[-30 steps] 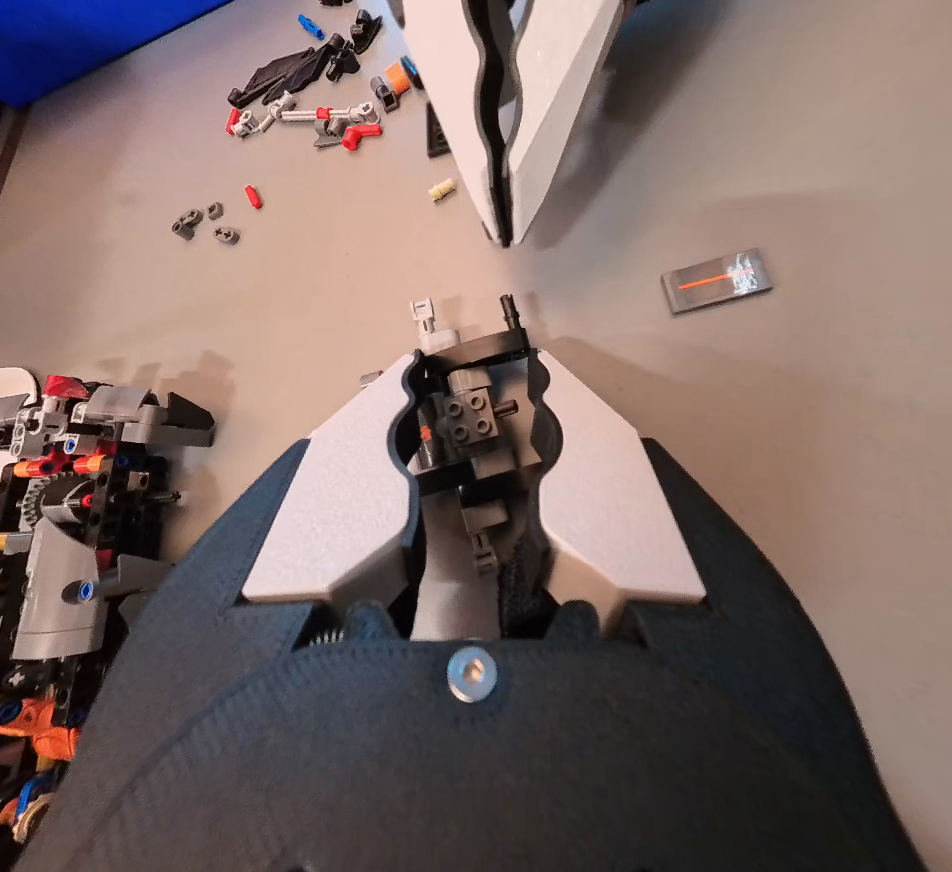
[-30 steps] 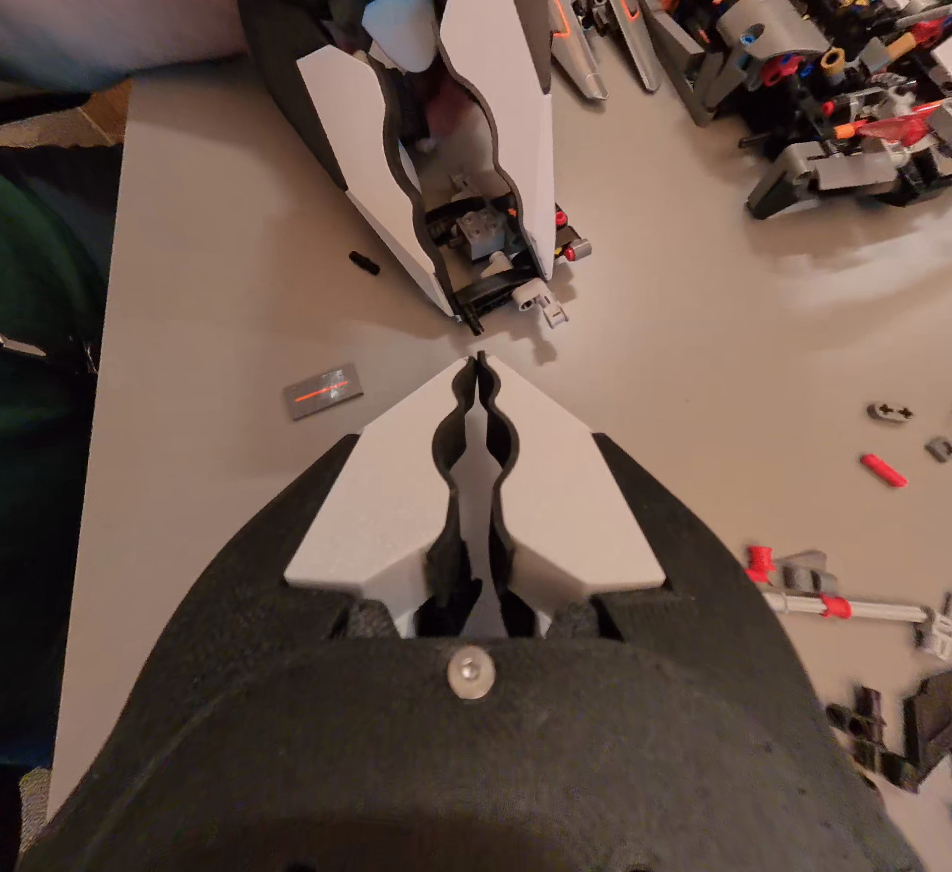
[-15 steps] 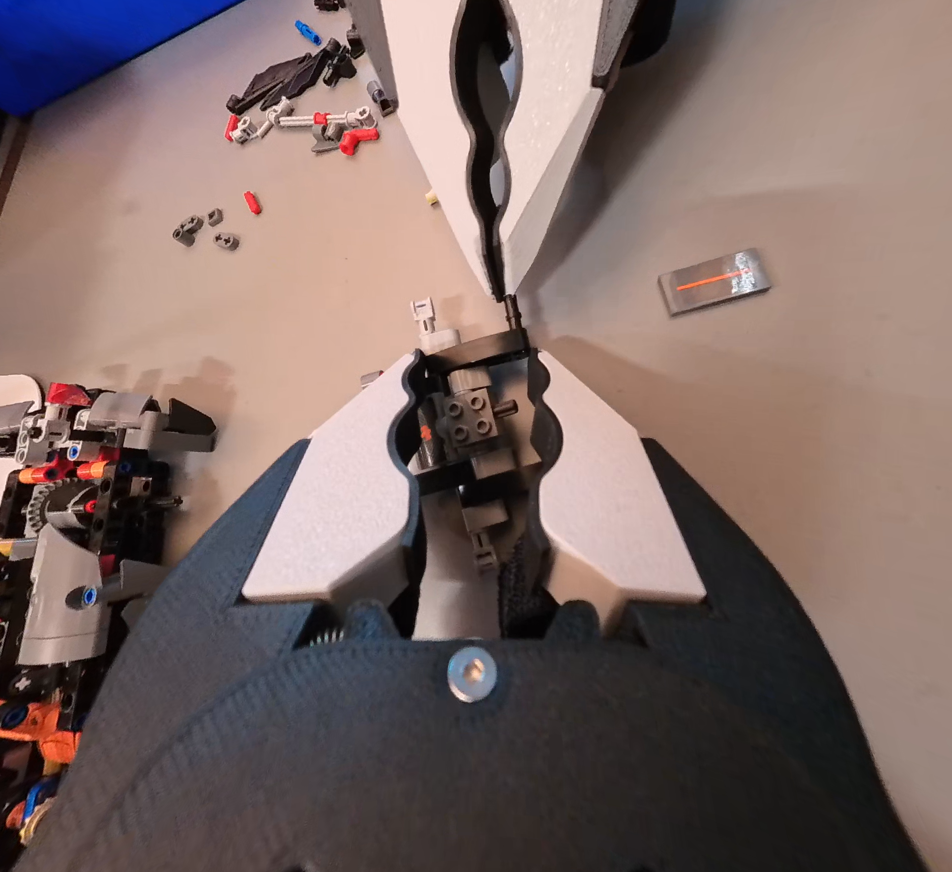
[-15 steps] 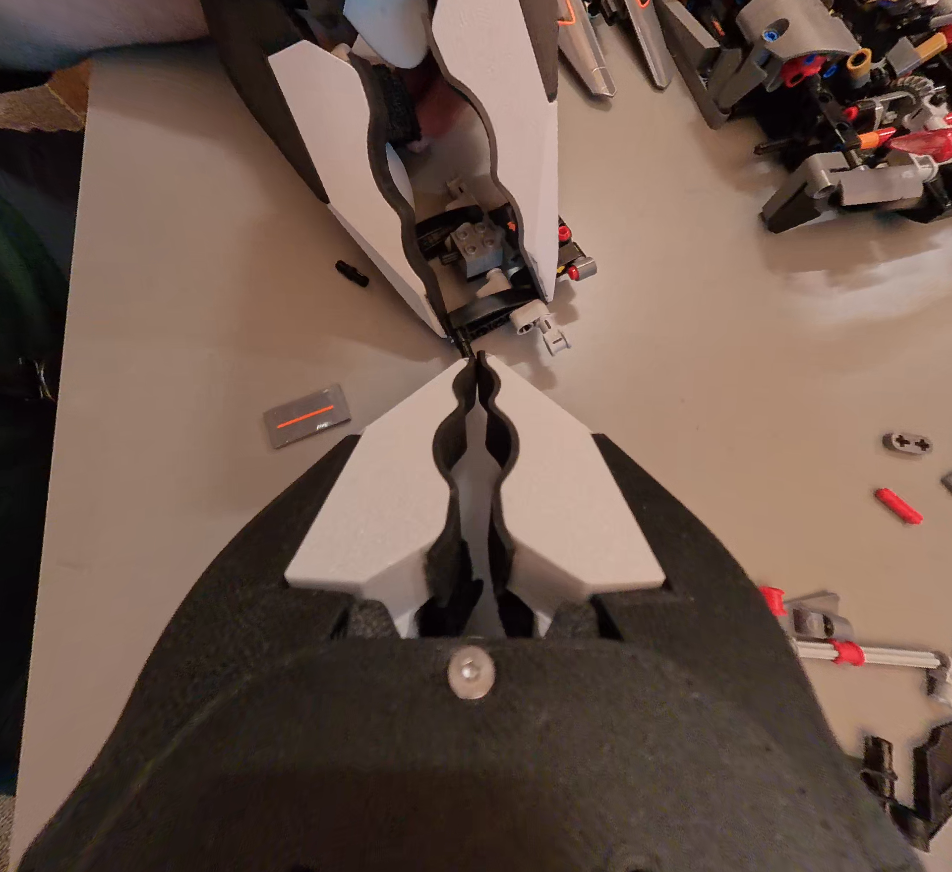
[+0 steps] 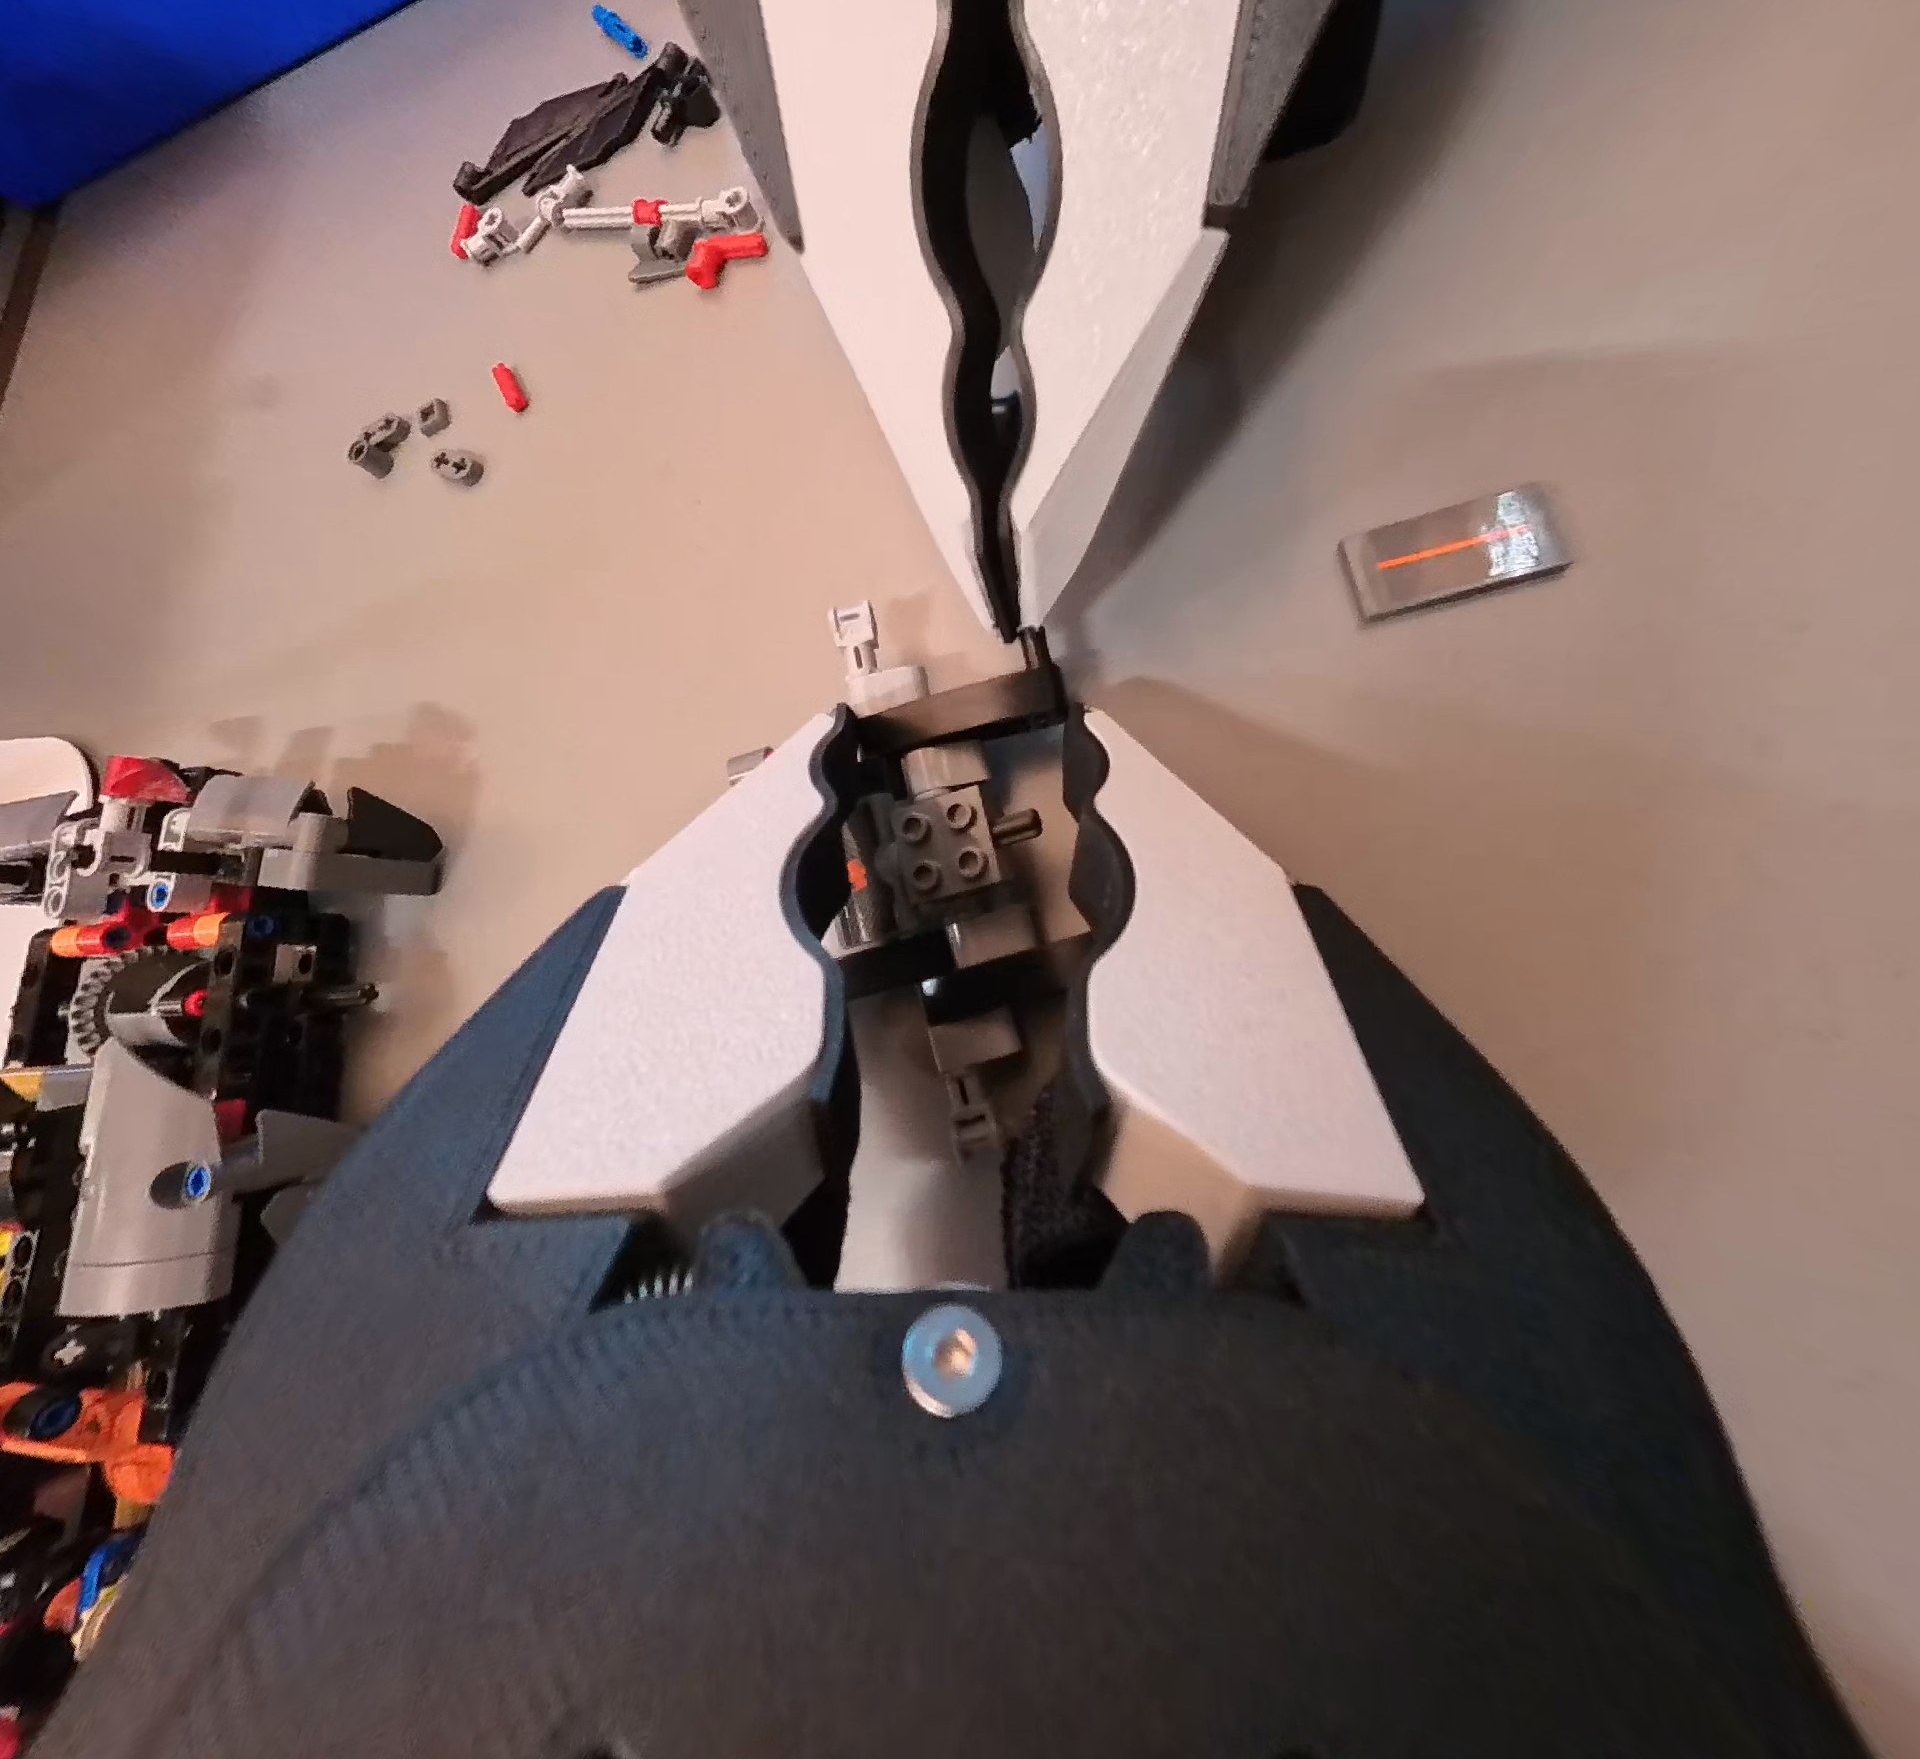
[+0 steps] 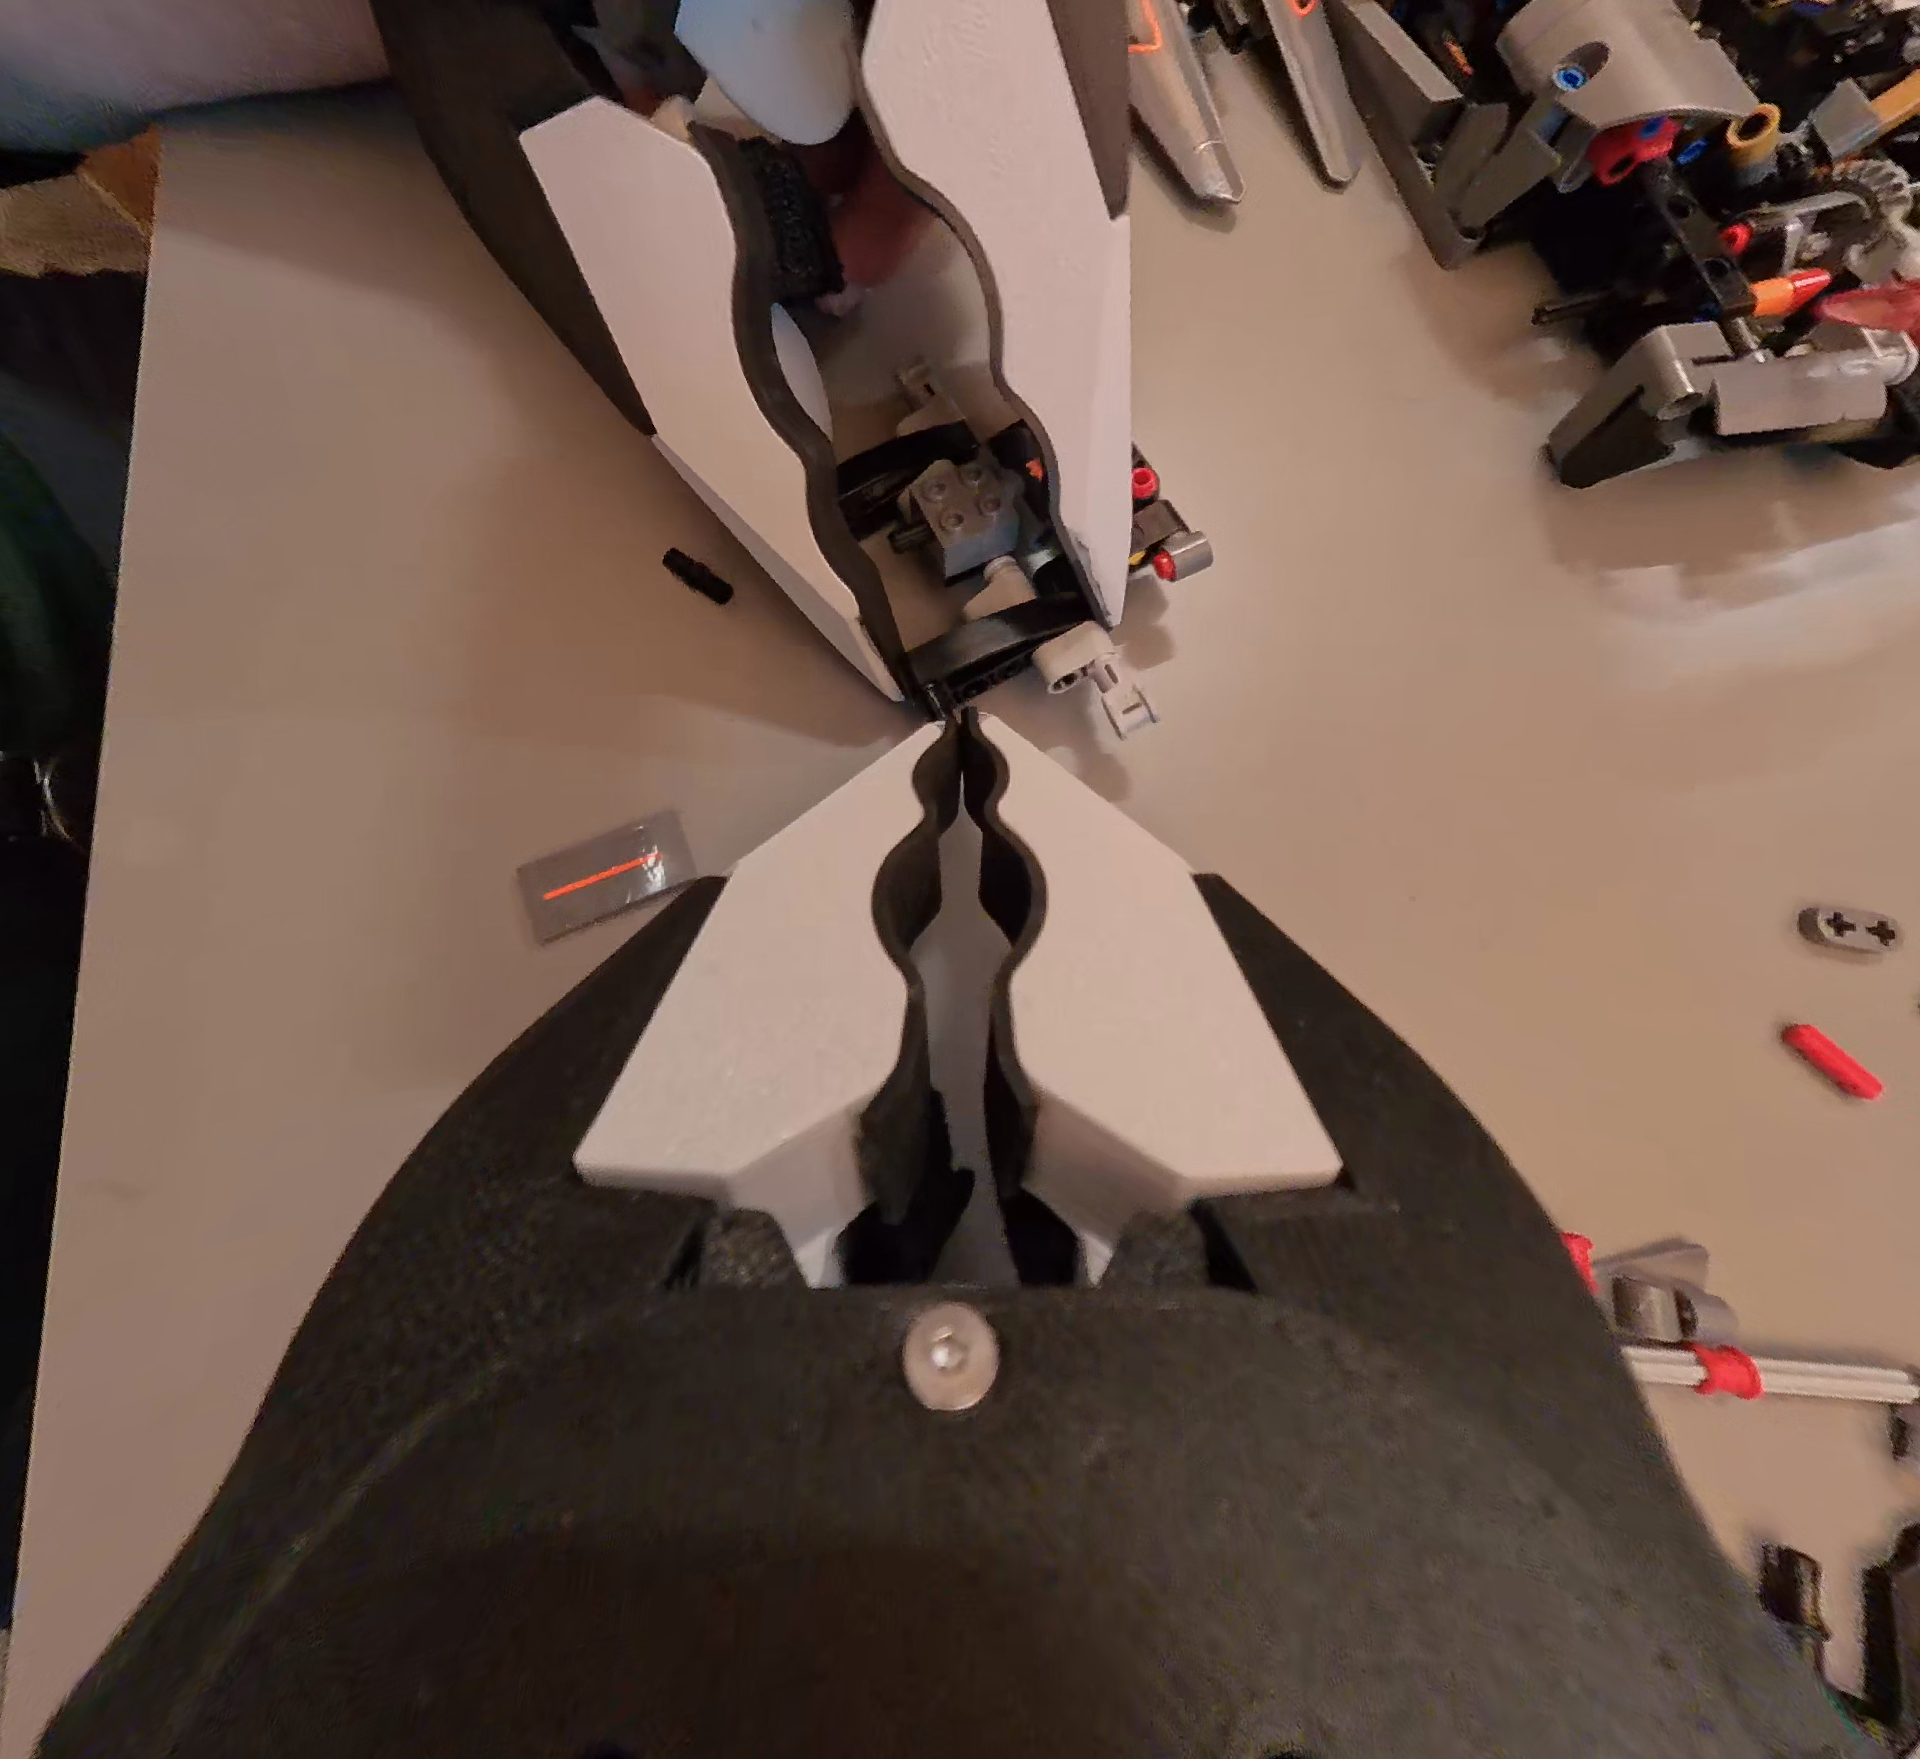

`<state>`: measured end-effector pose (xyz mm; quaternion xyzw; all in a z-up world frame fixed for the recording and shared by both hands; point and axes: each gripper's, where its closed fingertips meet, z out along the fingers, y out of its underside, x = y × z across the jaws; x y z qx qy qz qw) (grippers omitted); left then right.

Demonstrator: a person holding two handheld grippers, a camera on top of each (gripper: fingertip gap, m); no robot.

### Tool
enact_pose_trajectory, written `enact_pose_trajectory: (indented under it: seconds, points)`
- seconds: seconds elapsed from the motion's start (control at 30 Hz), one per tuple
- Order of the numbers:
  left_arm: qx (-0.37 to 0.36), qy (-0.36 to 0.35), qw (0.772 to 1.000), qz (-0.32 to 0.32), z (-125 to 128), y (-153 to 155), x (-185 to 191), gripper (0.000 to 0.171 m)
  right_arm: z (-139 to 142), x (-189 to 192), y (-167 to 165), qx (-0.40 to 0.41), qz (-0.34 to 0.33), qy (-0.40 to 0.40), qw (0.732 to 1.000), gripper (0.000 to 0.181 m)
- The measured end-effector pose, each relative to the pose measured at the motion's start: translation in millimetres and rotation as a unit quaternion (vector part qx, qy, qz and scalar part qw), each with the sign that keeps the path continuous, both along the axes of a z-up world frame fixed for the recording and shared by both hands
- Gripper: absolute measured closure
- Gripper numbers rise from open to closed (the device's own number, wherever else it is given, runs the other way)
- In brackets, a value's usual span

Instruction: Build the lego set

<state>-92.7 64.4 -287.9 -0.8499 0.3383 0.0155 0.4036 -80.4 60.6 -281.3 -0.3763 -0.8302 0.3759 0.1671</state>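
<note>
Moved: right gripper has closed in, tips now touching the black pin.
Left fingers: grasping the small assembly.
Right fingers: clenched, whether on the pin cannot be told.
Progress: big model partly built; loose parts remain on the desk.

Left wrist view: a small sub-assembly being held between the fingers of the left gripper.

A black pin at the sub-assembly's far end is being met by the closed tips of the right gripper, which is reaching in from above. Loose parts are lying on the grey table; a grey tile with an orange line is lying to the right, and a partly built model is sitting at the left edge.
</note>
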Motion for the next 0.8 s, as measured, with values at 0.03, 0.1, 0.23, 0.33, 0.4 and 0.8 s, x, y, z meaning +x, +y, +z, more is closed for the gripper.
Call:
enact_pose_trajectory:
  seconds: [0.03,0.1,0.23,0.33,0.4,0.8]
  points:
    - [0.004,0.0,1.0,0.001,1,1,0,0.134,1,-1,1,-0.01,-0.005,-0.001,1.0,0.181]
    - [0.007,-0.008,1.0,-0.002,1,1,1,0.133,6,-2,5,-0.023,-0.017,0.006,1.0,0.181]
    - [0.01,-0.005,1.0,-0.001,1,2,2,0.133,11,-1,13,-0.006,-0.036,0.01,0.999,0.179]
    - [0.022,0.006,1.0,0.007,4,3,-2,0.134,15,1,17,-0.006,-0.052,0.012,0.999,0.177]
    - [0.036,0.008,0.999,0.018,8,5,-6,0.138,19,4,21,-0.012,-0.065,0.011,0.998,0.174]
    - [0.068,-0.012,0.997,0.034,25,6,-13,0.134,45,32,66,0.021,-0.148,0.033,0.988,0.163]
